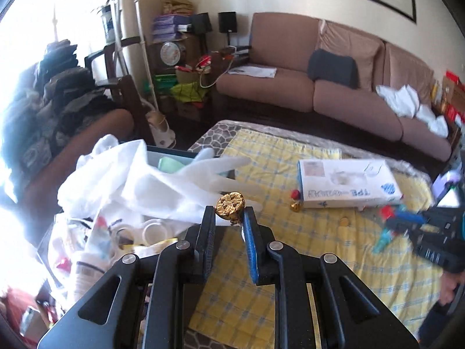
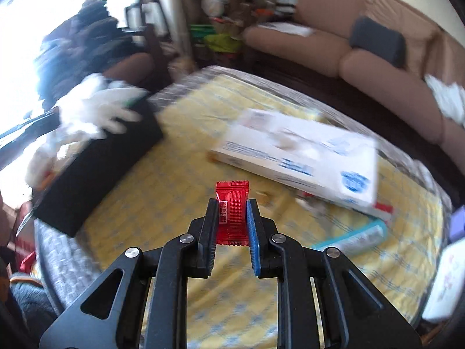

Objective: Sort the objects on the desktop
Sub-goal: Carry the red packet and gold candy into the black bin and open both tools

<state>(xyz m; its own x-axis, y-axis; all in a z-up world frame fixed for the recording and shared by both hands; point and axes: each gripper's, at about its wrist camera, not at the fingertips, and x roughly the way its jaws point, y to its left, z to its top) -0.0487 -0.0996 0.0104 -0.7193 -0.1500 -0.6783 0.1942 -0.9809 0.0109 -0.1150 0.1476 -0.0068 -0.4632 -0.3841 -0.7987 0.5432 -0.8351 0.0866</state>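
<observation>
Left gripper (image 1: 229, 213): clamped on a gold-foil candy (image 1: 230, 204), frame centre.
Right gripper (image 2: 232, 206): pinching a red sachet (image 2: 232, 213) (above the yellow cloth (image 2: 151, 180)).
Advice: keep both pinches firm until over the black box (image 2: 98, 171), left of frame.

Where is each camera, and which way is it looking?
Left wrist: sits on the left gripper, looks down along its fingers at the gold candy they pinch, above the yellow cloth; the right gripper shows too.
Right wrist: sits on the right gripper, looks down at its red packet.
Both share the white box and sofa.
</observation>
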